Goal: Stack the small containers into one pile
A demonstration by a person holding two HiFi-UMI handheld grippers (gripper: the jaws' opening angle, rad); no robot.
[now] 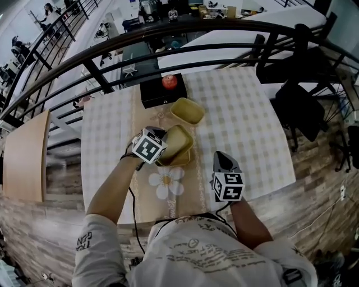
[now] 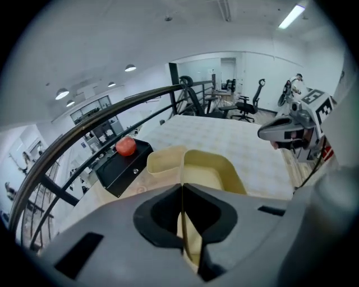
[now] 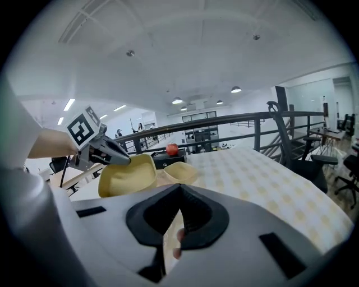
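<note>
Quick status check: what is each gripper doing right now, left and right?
Left gripper: shut on the wall of a shallow yellow plastic container.
Right gripper: shut, with nothing between its jaws.

Lower centre, left gripper view: near half of yellow container point(image 2: 207, 171) hidden behind left gripper point(image 2: 182, 190). Upper left, head view: figures point(image 1: 47, 10) too small to tell.

A red apple point(image 1: 169, 82) sits on a black box point(image 1: 160, 94) at the far edge of the checked worktop point(image 1: 247, 123). A flower print point(image 1: 166, 183) marks the beige runner. A dark railing point(image 1: 112, 56) curves behind; a wooden panel point(image 1: 25, 157) stands left.
</note>
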